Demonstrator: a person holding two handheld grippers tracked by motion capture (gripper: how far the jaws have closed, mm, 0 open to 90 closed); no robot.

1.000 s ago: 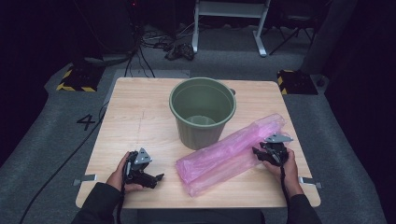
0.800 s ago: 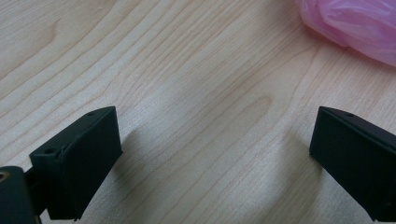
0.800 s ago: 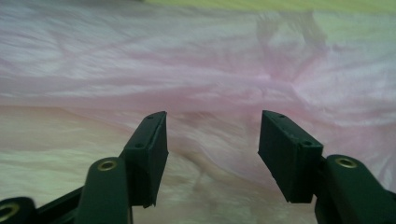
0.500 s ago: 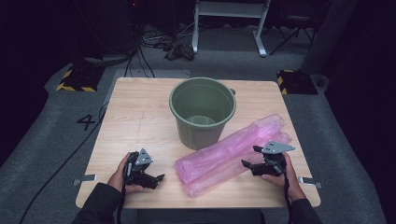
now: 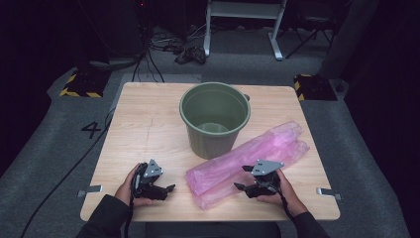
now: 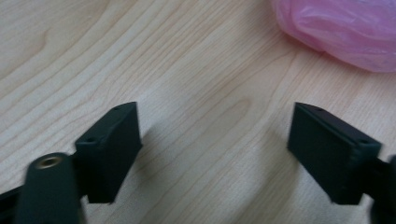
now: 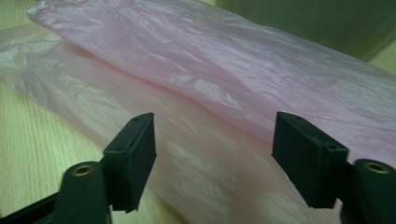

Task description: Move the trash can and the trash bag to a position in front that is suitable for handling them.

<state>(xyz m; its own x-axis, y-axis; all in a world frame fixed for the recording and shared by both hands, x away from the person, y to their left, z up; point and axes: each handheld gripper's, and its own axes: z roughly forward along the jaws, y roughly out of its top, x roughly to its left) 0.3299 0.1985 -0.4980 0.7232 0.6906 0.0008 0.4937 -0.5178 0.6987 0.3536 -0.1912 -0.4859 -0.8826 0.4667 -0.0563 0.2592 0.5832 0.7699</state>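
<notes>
High view: right hand-held gripper [image 5: 247, 178] shifted left along pink bag [image 5: 247, 161], closing slightly, gaping, empty; left hand-held gripper [image 5: 166, 191] likewise.

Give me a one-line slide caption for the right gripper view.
Right gripper, jaws open, poised over the folded pink plastic bag beside the green bucket.

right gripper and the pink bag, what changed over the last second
The right gripper slid down the pink plastic bag toward its near end, its jaws just closing a little, open over the plastic. The left gripper, green bucket and bag stayed put.
</notes>
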